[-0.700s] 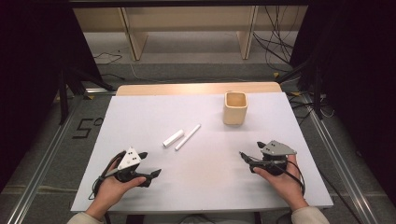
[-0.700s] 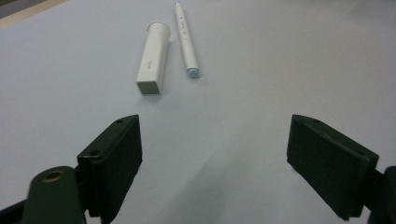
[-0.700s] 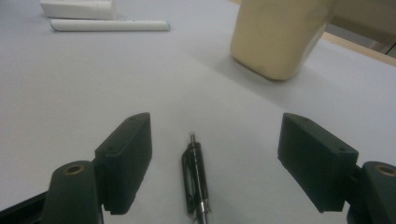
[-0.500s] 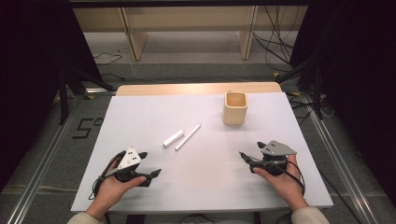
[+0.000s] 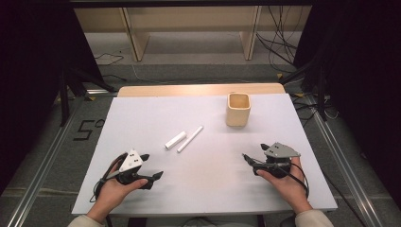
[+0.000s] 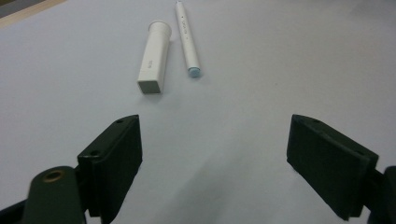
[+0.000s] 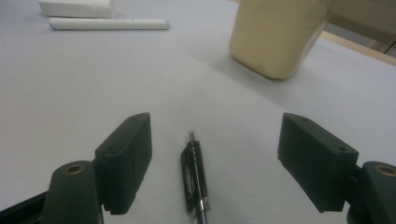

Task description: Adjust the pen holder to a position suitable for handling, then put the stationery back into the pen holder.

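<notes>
A white pen and its white cap lie side by side in the middle of the white table. My left gripper rests near the front left, open and empty. Its own view shows the cap and the pen well ahead of the wide jaws. My right gripper rests at the front right, also open. A black pen lies on the table between its jaws, touching neither pad. A beige cup stands upright at the back right.
The cup rises ahead and to the right in the right gripper view, with the white pen and cap far left. A wooden strip edges the table's far side. Cables trail over the floor beyond it.
</notes>
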Action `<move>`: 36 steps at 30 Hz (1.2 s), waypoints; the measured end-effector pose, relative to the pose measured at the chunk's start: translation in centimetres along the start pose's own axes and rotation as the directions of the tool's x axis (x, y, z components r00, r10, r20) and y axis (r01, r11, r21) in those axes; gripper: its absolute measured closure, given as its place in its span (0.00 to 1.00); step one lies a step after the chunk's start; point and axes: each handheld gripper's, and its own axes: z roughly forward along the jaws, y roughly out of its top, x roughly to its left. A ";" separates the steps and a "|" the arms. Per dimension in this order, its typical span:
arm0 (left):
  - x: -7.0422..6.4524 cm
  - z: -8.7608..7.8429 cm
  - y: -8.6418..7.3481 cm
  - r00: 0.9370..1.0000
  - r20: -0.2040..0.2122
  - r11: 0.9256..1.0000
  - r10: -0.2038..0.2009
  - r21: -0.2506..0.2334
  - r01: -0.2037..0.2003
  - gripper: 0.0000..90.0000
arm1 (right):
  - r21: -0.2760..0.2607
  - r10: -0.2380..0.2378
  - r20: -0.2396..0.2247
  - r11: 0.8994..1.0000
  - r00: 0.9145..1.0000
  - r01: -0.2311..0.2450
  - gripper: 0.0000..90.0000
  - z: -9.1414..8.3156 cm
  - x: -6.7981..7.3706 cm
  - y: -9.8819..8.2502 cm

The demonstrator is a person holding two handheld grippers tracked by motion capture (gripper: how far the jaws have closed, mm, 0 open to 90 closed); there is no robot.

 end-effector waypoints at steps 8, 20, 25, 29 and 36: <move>-0.1 0.0 0.0 1.000 0.002 1.000 0.005 0.003 -0.005 0.20 | 0.003 0.002 0.000 1.000 1.000 -0.002 0.30 0.0 0.0 0.0; -0.1 0.2 0.0 1.000 0.013 1.000 0.002 0.003 -0.002 0.20 | -0.003 -0.003 0.003 1.000 1.000 0.003 0.33 0.0 -0.2 0.0; -0.1 0.1 0.0 1.000 0.013 1.000 0.005 0.004 -0.005 0.21 | -0.015 0.029 0.026 0.999 0.999 -0.029 0.50 -0.3 -0.8 0.4; -0.1 0.1 0.0 1.000 0.010 1.000 0.003 0.002 -0.003 0.21 | 0.002 0.073 0.014 0.997 0.997 -0.073 0.77 -0.4 -1.3 0.8; -0.1 0.2 -0.1 1.000 0.010 1.000 0.002 0.005 -0.002 0.22 | 0.116 0.091 0.011 0.989 0.996 -0.091 1.00 0.5 -1.2 1.8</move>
